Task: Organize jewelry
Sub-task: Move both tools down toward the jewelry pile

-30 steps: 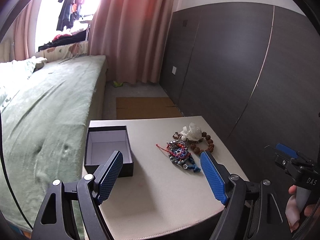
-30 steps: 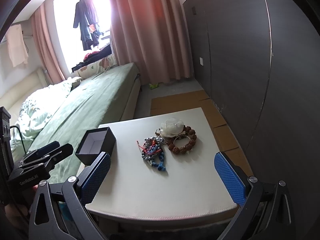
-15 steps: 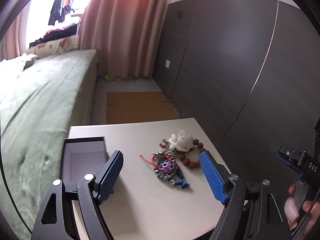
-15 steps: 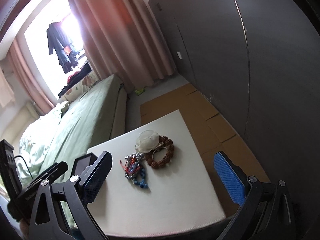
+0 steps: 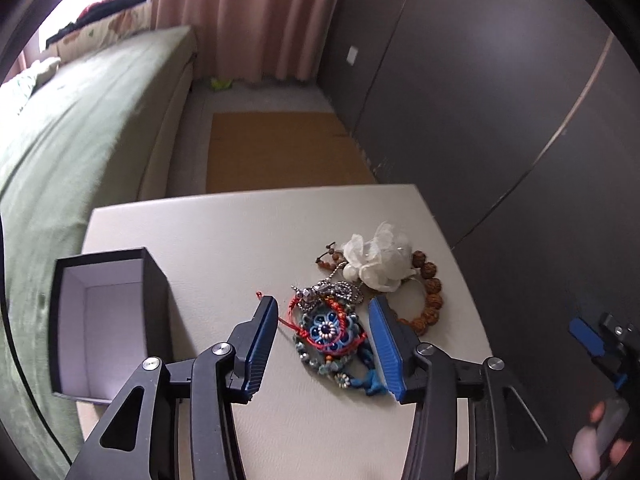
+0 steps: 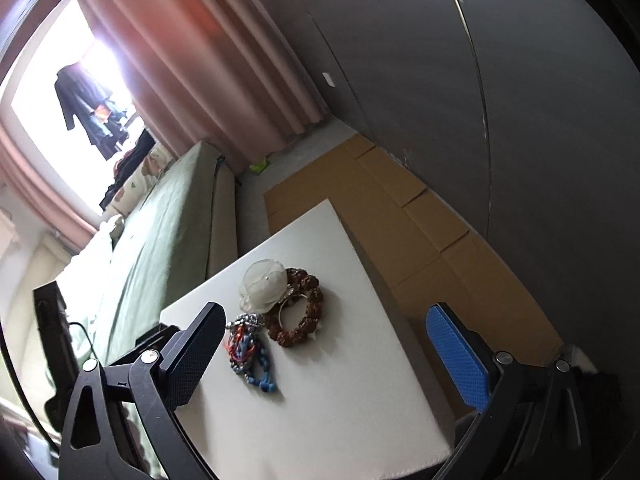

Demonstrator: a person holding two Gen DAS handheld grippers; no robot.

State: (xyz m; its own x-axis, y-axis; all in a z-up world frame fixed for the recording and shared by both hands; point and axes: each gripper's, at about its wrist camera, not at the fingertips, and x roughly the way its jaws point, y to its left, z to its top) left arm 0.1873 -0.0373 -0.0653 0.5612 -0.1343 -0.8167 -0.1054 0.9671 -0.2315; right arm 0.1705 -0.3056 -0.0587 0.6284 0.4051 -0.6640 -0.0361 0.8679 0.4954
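A heap of jewelry lies on the white table (image 5: 240, 240): a blue and red woven bracelet (image 5: 330, 330), a silver chain (image 5: 328, 292), a white fabric flower (image 5: 378, 258) and a brown bead bracelet (image 5: 430, 292). My left gripper (image 5: 323, 308) hangs just over the heap, its jaws closing with the woven bracelet between the blue pads, which do not touch it. An open black box (image 5: 100, 320) with a white inside stands to the left. My right gripper (image 6: 326, 308) is wide open and tilted, back from the brown bead bracelet (image 6: 304, 316) and the flower (image 6: 264, 284), with nothing held.
A green bed (image 5: 80, 120) runs along the table's left side. Flat cardboard (image 5: 276, 152) lies on the floor beyond the table. A dark wardrobe wall (image 5: 480, 120) stands close on the right. The other gripper and a hand show at the right edge (image 5: 592, 340).
My left gripper has come forward and down over the jewelry and its jaws have narrowed around the woven bracelet. The right gripper has moved closer and rolled, tilting its view.
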